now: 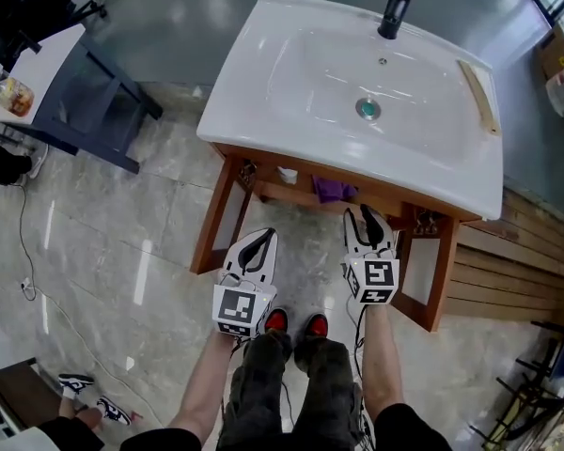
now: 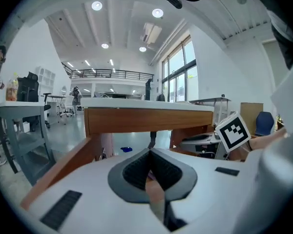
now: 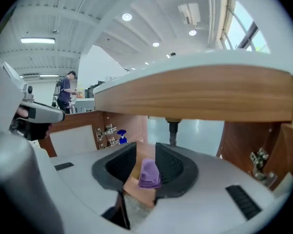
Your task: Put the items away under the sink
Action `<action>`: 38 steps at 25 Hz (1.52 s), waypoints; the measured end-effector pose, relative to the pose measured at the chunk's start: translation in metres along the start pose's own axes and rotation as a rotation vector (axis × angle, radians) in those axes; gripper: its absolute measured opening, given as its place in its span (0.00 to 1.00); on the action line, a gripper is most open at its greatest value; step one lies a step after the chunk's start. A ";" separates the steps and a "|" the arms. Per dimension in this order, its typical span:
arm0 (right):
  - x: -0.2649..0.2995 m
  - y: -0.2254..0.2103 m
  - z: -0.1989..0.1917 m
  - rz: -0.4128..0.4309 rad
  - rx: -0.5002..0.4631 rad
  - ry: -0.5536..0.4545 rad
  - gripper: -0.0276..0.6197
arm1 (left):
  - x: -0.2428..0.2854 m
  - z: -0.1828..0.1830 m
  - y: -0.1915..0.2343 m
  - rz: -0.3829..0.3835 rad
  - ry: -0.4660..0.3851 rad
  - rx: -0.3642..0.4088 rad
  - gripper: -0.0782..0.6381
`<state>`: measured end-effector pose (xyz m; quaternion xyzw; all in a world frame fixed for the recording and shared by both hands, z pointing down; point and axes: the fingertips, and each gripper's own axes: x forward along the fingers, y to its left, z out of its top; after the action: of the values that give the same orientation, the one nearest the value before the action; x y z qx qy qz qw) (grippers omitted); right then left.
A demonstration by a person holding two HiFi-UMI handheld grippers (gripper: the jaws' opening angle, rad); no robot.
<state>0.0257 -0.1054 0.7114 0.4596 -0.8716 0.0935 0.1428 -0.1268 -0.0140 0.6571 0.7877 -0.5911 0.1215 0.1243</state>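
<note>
Left gripper (image 1: 267,235) at 7 o'clock: jaws pressed together, empty. Right gripper (image 1: 363,212) at 5: jaws part-spread, pinching nothing. Purple cloth (image 1: 334,191) lies on shelf (image 1: 296,196) under sink (image 1: 263,83), just past right tips. Stowing step looks done; next probably fetch wooden stick (image 1: 477,97) on rim, 2 o'clock.

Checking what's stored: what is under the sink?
A purple item and a small white item sit on the wooden shelf; the basin hides everything farther back.

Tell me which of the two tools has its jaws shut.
The left tool: its pads meet, nothing between them. The right tool has its jaws apart, with a purple cloth showing through the gap.
</note>
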 end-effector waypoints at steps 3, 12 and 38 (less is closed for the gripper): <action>-0.020 -0.001 0.025 -0.019 0.006 -0.001 0.23 | -0.012 0.029 -0.005 -0.006 -0.007 -0.002 0.12; -0.076 -0.001 0.111 -0.044 0.016 -0.007 0.14 | -0.048 0.126 -0.023 -0.019 -0.049 0.010 0.12; -0.249 0.017 0.276 -0.114 -0.051 -0.159 0.10 | -0.143 0.272 -0.070 -0.069 -0.117 0.084 0.12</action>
<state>0.1001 0.0160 0.3671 0.5106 -0.8547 0.0261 0.0898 -0.0859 0.0414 0.3494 0.8177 -0.5644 0.0955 0.0606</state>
